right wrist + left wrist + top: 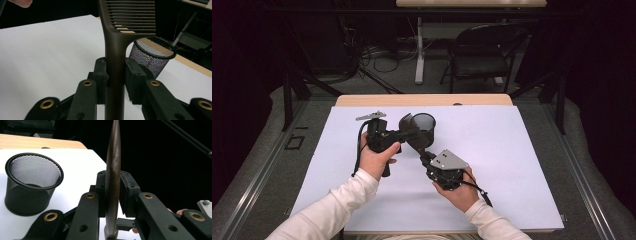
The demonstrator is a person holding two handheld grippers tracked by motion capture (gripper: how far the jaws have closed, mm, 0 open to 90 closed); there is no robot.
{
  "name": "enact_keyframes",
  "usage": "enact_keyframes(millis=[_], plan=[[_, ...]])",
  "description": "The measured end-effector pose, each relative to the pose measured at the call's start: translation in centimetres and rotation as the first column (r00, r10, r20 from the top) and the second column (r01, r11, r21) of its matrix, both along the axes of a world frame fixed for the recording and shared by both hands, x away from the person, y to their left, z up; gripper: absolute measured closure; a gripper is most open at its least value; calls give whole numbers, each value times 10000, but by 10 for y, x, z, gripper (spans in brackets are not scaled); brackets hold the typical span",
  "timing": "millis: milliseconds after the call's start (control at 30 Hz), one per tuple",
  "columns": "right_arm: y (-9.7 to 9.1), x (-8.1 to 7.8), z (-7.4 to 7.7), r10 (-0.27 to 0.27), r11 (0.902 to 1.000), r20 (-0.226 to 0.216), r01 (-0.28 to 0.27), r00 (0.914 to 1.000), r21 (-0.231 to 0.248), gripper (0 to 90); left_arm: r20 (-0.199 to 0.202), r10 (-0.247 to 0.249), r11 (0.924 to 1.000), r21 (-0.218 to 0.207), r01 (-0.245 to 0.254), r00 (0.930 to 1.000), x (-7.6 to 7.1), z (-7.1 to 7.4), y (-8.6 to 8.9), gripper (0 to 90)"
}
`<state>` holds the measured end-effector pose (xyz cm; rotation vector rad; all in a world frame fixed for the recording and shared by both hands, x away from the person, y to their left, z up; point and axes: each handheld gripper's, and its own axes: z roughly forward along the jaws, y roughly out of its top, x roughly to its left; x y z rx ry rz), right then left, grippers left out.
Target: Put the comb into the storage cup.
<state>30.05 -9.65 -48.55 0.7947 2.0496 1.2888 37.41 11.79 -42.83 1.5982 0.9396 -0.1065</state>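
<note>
Black jaws of the right tool point(115, 72) are pinched on the comb point(117, 50) handle, pads tight on both flat sides just below where the teeth start; teeth stick out past the tips. Left tool point(112, 192) is also around the same comb, seen edge-on as a thin dark blade between its jaws; pads look to be touching or just about touching it, with a gap on the right pad side hard to judge. So the comb is carried off the worktop point(492, 165) between the two tools, both clamping it, a handover-type grip by the look of it. Mesh cup point(424, 130) stands upright on the white sheet just beyond the tool tips, touching neither tool as far as I can tell; from the right tool it sits ahead and to the right, from the left tool ahead and to the left. Comb judged light, stiff plastic, smooth and a bit slippery on the flat faces, teeth thin and likely to bend or snap. Best hold is the solid handle, across its flats, never the teeth. Thin edge means it can pivot in a loose pinch, so grip needs to stay firm near mid-handle.
</note>
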Motion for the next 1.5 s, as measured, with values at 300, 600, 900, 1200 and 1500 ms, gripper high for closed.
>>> enact_keyframes(millis=[300,600,900,1200,1500], plan=[[0,0,0,8,10000,-20,-8,10000,4,727,-117,73,9999,-98,-74,9999,1,-2,1,835],[0,0,-1,57,10000,-132,-57,9999,18,726,-129,73,9999,-109,-74,9999,0,-4,0,852],[0,1,-2,87,10000,-192,-86,9998,17,727,-157,109,9999,-75,-110,9998,0,-5,1,857],[0,1,-3,76,10000,-162,-75,9998,31,726,-187,171,9997,-148,-173,9997,-1,-5,0,858],[0,1,-3,70,10000,-123,-69,9999,53,725,-143,275,9995,-148,-277,9995,-3,-4,-1,860]])
